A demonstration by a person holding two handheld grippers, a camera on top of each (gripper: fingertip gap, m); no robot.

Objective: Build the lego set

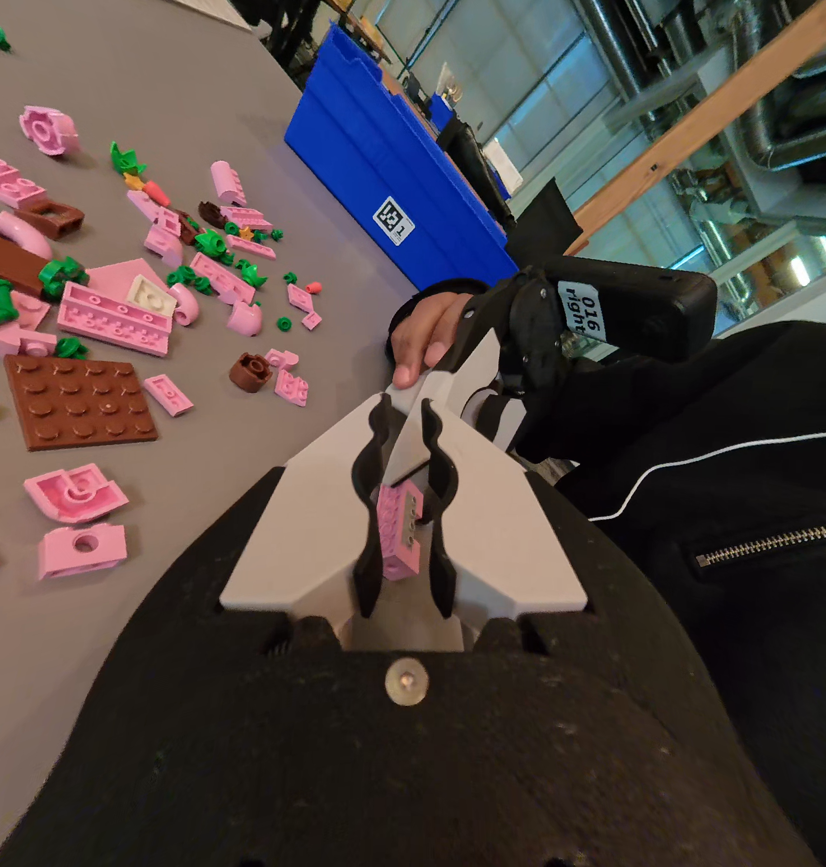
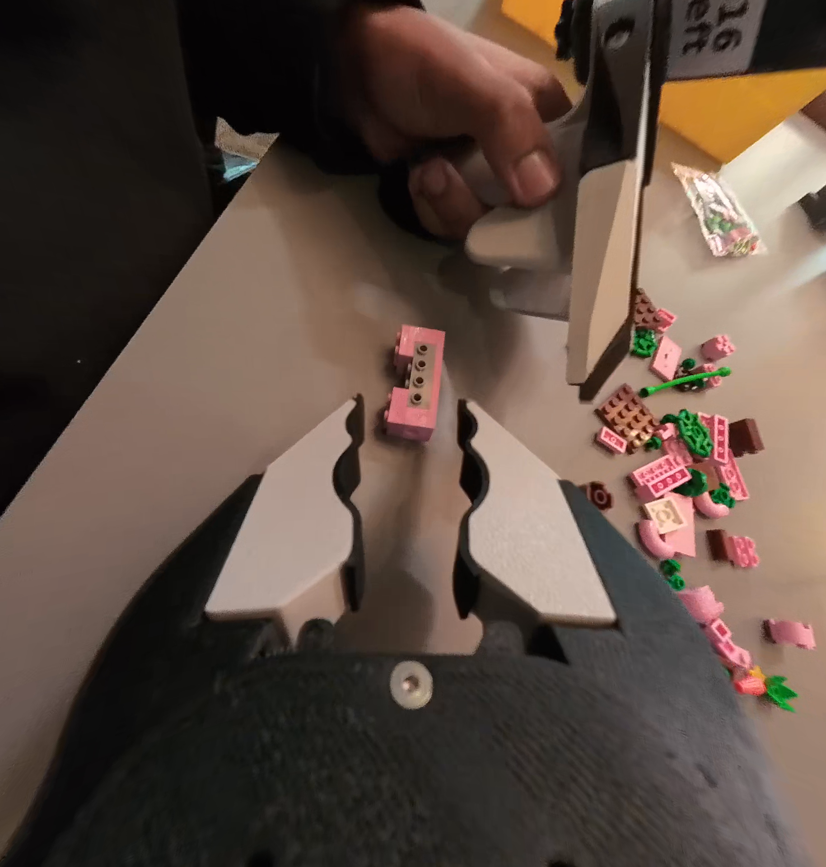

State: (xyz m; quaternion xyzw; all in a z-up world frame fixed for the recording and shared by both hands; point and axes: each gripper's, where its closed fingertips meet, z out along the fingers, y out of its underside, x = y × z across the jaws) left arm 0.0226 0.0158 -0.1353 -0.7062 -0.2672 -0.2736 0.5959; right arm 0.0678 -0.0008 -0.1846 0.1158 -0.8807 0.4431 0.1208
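Right wrist view: pink brick assembly is seen lying on the worktop just beyond the released right claw, long axis in line with the gap, while the left claw, state indiscernible, is held right.

a grey table fills the left wrist view. just past its far edge stands a blue bin with a white tag on its side. beyond the bin run a wooden beam and metal ducts. in the right wrist view a yellow box sits at the table's far end.
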